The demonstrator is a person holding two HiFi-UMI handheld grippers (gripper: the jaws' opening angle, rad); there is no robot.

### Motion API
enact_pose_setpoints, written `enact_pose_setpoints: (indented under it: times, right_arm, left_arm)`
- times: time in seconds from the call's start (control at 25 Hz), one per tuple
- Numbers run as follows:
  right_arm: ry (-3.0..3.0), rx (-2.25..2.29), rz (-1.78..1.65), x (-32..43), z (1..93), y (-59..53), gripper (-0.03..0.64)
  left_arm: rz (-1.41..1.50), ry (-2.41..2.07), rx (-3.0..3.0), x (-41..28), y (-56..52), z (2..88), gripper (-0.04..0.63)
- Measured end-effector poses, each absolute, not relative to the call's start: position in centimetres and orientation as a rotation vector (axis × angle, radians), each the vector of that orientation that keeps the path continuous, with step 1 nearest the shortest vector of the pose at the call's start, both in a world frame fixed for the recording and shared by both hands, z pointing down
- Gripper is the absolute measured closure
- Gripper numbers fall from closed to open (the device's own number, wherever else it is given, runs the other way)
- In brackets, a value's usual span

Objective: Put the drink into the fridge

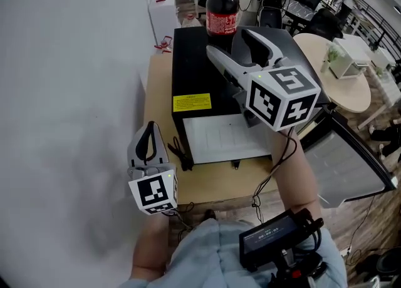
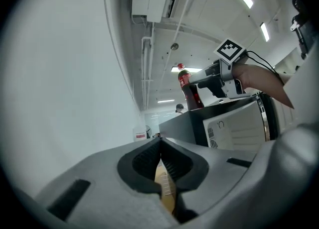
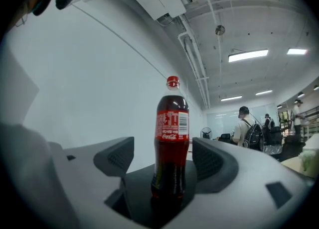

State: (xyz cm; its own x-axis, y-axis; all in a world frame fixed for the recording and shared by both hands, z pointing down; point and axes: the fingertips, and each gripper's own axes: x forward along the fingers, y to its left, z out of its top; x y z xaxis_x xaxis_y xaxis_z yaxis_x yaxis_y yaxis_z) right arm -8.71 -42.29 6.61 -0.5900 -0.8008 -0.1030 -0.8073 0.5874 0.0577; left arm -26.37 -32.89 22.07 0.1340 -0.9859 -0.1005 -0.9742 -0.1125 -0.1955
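Note:
A cola bottle [image 1: 222,5] with a red cap and red label stands upright at the far edge of the black fridge's top [image 1: 191,74]. My right gripper [image 1: 235,49] is level over that top, and its jaws are open. In the right gripper view the bottle [image 3: 172,143] stands centred in the gap of the right gripper [image 3: 164,158], and the pads [image 3: 212,161] are clear of it. My left gripper [image 1: 149,143] hangs lower, by the fridge's near left corner, shut and empty. In the left gripper view the left gripper [image 2: 160,156] has its pads together, and the bottle [image 2: 188,88] shows beyond.
The fridge sits on a wooden table [image 1: 160,92] against a white wall [image 1: 69,92]. A white panel [image 1: 222,136] faces me below the fridge top, and a grey door-like panel [image 1: 351,161] sticks out at the right. A round beige table [image 1: 341,89] stands further right.

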Motion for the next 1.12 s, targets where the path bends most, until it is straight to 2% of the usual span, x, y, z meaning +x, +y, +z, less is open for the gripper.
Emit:
enact_pose_setpoints:
  times: [0.28, 0.64, 0.88, 1.0, 1.12]
  right_arm:
    - [2.738, -1.406, 0.129, -9.6, 6.3, -46.5, 0.210]
    - [2.760, -1.338, 0.108, -11.4, 5.1, -49.3, 0.196]
    - [2.766, -1.288, 0.136, -12.0, 4.5, -49.0, 0.239]
    - [2.787, -1.268, 0.148, -12.2, 4.2, -48.9, 0.295]
    - [2.782, -1.273, 0.135, -12.3, 4.2, -48.9, 0.301]
  left_arm:
    - [-0.075, 1.971, -2.220, -28.2, -35.2, 24.1, 0.587]
    - [-0.085, 1.987, -2.262, -28.8, -37.1, 25.1, 0.586]
    - [-0.082, 1.983, -2.267, -28.6, -37.1, 25.3, 0.587]
    - [-0.083, 1.988, -2.265, -28.6, -36.9, 25.4, 0.587]
    - [-0.090, 1.997, -2.261, -29.0, -36.6, 25.5, 0.586]
